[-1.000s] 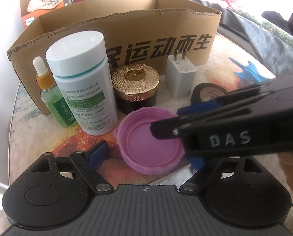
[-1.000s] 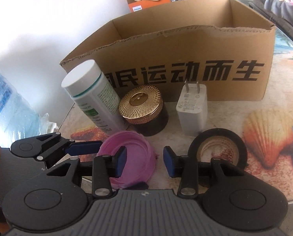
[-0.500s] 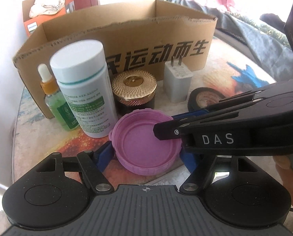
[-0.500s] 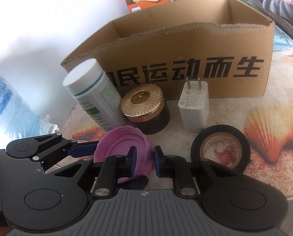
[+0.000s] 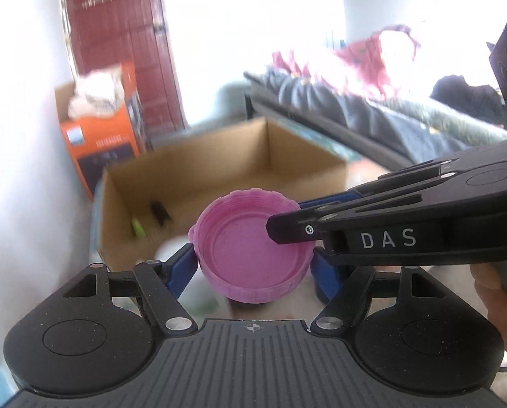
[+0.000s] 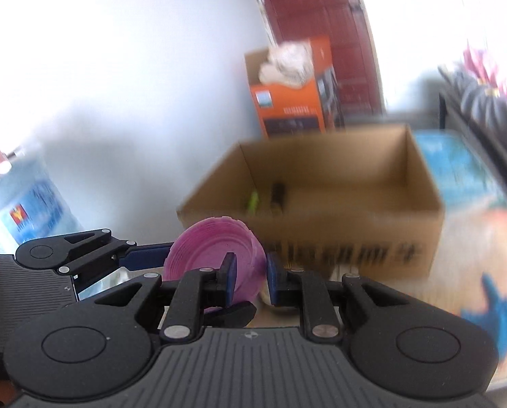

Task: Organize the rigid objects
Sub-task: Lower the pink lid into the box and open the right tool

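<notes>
Both sets of fingers are on the same thing: a round pink plastic screw lid (image 5: pixel 253 255), held open side up and clear of the bench. The left gripper (image 5: pixel 253 265) has its blue fingers (image 5: pixel 182 265) spread wide and pressing across the lid's full width, one on each side of the ribbed wall. The right gripper (image 6: pixel 251 280) comes in from the lid's right side with its fingers (image 6: pixel 228 280) drawn nearly together, pinching only the thin rim, one finger inside the cup and one outside. A bare hand (image 5: pixel 498 302) shows behind the right tool in the left wrist view. Beyond the lid, ahead of and below both pairs of fingers, stands the open brown cardboard box (image 6: pixel 321 210) with dark printing on its near wall; its mouth faces up, its long side runs across the view, and two small items, one green and one dark, lie on its floor near the left end. Judging by the task, the lid goes forward over the near wall and down into the box; the left fingers carry most of it, so they seem the ones to lead.
</notes>
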`<action>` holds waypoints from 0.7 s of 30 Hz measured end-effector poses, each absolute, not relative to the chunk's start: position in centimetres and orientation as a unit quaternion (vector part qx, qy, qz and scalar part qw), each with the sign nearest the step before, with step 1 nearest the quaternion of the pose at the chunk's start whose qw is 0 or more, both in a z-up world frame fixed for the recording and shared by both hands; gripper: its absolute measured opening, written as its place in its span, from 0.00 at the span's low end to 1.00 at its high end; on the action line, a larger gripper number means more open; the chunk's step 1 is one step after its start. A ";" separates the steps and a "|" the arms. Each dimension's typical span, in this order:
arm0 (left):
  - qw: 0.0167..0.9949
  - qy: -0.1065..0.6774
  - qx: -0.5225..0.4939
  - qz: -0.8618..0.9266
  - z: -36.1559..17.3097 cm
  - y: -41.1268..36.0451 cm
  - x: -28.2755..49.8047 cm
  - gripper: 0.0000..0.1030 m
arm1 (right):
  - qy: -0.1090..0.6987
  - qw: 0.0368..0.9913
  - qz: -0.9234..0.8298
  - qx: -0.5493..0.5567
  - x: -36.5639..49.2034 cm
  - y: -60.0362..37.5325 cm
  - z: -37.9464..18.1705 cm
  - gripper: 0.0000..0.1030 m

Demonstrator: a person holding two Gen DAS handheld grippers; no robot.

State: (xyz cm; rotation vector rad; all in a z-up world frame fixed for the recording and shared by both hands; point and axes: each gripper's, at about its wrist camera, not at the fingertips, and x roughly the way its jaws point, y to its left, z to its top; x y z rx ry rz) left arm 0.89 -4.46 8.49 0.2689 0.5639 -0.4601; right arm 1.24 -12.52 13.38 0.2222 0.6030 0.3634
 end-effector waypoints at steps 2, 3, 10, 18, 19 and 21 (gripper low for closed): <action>0.930 0.261 0.135 -0.220 9.7 -4.5 1.9 0.71 | 0.285 0.935 0.186 0.103 2.5 -12.6 14.7 0.20; 0.931 0.258 0.138 -0.217 10.1 -4.5 2.6 0.71 | 0.282 0.935 0.192 0.100 3.3 -12.6 15.2 0.20; 0.929 0.276 0.151 -0.195 11.4 -4.0 9.6 0.71 | 0.319 0.914 0.232 0.094 12.5 -12.9 16.4 0.20; 0.890 0.389 0.167 -0.170 8.5 -3.2 18.0 0.71 | 0.474 0.824 0.267 0.158 25.3 -12.3 11.3 0.20; 0.885 0.399 0.172 -0.166 8.1 -3.1 18.5 0.71 | 0.490 0.813 0.268 0.165 26.5 -12.3 10.5 0.20; 0.874 0.418 0.185 -0.163 7.2 -3.2 19.7 0.71 | 0.519 0.791 0.270 0.177 28.2 -12.0 8.8 0.20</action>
